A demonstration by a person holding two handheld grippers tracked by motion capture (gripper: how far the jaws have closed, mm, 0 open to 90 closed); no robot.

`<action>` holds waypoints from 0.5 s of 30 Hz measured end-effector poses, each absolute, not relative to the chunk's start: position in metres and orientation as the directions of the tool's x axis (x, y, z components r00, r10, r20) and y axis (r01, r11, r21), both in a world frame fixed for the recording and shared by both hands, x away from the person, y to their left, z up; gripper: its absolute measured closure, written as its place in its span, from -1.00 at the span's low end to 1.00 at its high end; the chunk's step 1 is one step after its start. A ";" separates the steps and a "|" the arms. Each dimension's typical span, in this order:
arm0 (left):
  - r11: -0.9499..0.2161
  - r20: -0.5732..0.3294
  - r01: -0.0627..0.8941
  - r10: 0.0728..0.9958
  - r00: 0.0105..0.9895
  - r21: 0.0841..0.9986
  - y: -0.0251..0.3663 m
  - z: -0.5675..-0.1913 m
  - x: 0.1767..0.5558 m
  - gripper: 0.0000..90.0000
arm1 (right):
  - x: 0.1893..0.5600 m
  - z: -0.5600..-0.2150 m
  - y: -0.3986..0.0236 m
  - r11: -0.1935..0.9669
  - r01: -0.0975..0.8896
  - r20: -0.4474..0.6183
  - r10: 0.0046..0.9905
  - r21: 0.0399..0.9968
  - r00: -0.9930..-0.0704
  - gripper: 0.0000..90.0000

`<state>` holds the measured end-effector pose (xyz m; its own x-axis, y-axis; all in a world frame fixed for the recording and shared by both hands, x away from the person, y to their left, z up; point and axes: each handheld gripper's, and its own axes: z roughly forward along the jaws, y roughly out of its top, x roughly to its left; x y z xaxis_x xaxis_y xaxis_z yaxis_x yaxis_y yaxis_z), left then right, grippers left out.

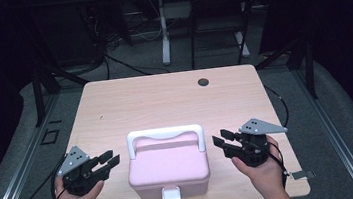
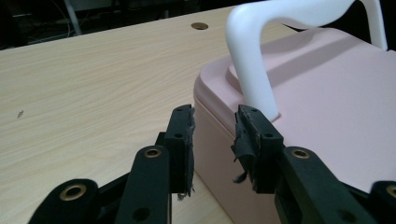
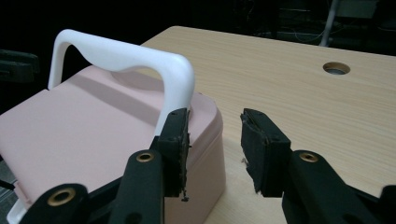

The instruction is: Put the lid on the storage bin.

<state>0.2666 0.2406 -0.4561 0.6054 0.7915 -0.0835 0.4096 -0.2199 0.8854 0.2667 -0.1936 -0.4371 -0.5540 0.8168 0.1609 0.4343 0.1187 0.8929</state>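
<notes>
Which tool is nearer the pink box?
Left, slightly. The left tool nearly reaches the pink box; the right tool sits just off its other side.

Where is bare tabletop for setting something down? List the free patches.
Free: the far half of the light wooden table, between the pink plastic box with white handle and the round cable hole. Crowded: the near edge, where the left hand-held gripper and right hand-held gripper flank the box.

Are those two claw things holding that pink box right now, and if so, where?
No, nothing is held. The left gripper and right gripper sit open on either side of the pink box, apart from it.
</notes>
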 end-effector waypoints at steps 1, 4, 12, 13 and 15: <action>-0.216 -0.084 0.409 0.794 0.602 0.886 0.240 -0.456 0.269 0.44 | 0.267 -0.438 -0.195 0.116 0.431 0.159 0.819 0.895 -0.551 0.33; -0.220 -0.086 0.420 0.797 0.598 0.880 0.240 -0.456 0.276 0.41 | 0.269 -0.441 -0.198 0.111 0.432 0.155 0.831 0.895 -0.534 0.28; -0.214 -0.104 0.442 0.799 0.592 0.871 0.241 -0.462 0.296 0.32 | 0.275 -0.450 -0.206 0.097 0.433 0.149 0.853 0.896 -0.500 0.15; -0.216 -0.101 0.442 0.801 0.590 0.871 0.241 -0.464 0.299 0.32 | 0.275 -0.451 -0.207 0.096 0.436 0.149 0.857 0.895 -0.494 0.15; -0.212 -0.106 0.445 0.802 0.588 0.870 0.241 -0.466 0.303 0.30 | 0.276 -0.453 -0.209 0.096 0.440 0.147 0.861 0.893 -0.487 0.14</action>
<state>0.3028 0.2411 -0.4662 0.5883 0.8017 -0.1057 0.4453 -0.2120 0.8699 0.2762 -0.2088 -0.4534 -0.4874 0.8606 0.1474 0.4398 0.0962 0.8929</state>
